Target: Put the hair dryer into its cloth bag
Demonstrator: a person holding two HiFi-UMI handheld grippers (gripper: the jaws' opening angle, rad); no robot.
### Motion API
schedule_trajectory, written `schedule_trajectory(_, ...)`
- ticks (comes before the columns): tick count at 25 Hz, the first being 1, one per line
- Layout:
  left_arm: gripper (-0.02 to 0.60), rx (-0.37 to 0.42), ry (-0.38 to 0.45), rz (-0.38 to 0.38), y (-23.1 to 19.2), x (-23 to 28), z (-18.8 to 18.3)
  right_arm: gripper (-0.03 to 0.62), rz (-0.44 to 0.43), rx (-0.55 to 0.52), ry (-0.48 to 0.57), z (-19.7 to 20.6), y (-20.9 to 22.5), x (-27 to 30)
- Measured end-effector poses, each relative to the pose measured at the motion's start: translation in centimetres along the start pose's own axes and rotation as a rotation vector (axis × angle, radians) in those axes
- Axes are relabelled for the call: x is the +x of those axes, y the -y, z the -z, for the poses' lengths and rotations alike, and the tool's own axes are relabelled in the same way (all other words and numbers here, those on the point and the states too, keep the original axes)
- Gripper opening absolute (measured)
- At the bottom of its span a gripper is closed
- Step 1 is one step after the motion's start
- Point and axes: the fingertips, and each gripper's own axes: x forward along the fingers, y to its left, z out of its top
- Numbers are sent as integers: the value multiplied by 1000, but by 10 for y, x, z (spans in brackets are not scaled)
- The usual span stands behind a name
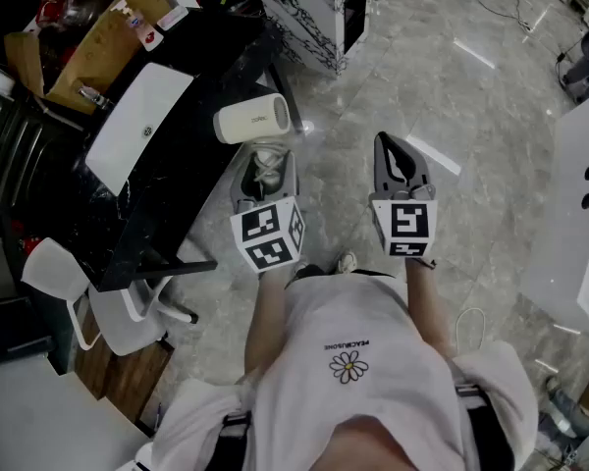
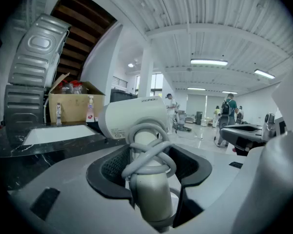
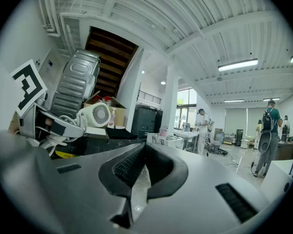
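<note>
I am clamping the hair dryer (image 2: 134,118) by its handle in the left gripper (image 1: 263,165); the right gripper (image 1: 395,160) is closed and empty. Bagging is not started, and no bag is showing.

Hair dryer (image 1: 252,120): cream body, pale grey cord (image 2: 149,151). Left gripper (image 2: 145,165) and right gripper (image 3: 141,172): grey shells, black ribbed pads, black-and-white square markers. Table (image 1: 211,62): black, pale veins. Box (image 1: 88,37): brown cardboard. Floor (image 1: 471,116): grey, marbled. Shirt (image 1: 358,322): white, daisy print.
</note>
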Motion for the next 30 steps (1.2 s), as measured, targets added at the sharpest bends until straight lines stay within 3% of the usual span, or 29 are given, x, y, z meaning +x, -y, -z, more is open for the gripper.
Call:
schedule_trajectory(21, 261, -34, 56, -12, -4, 4, -16, 11, -50, 39, 4, 13, 5, 8)
schedule_trajectory(30, 261, -43, 108, -11, -4, 54, -36, 11, -62, -31, 17, 15, 27, 47)
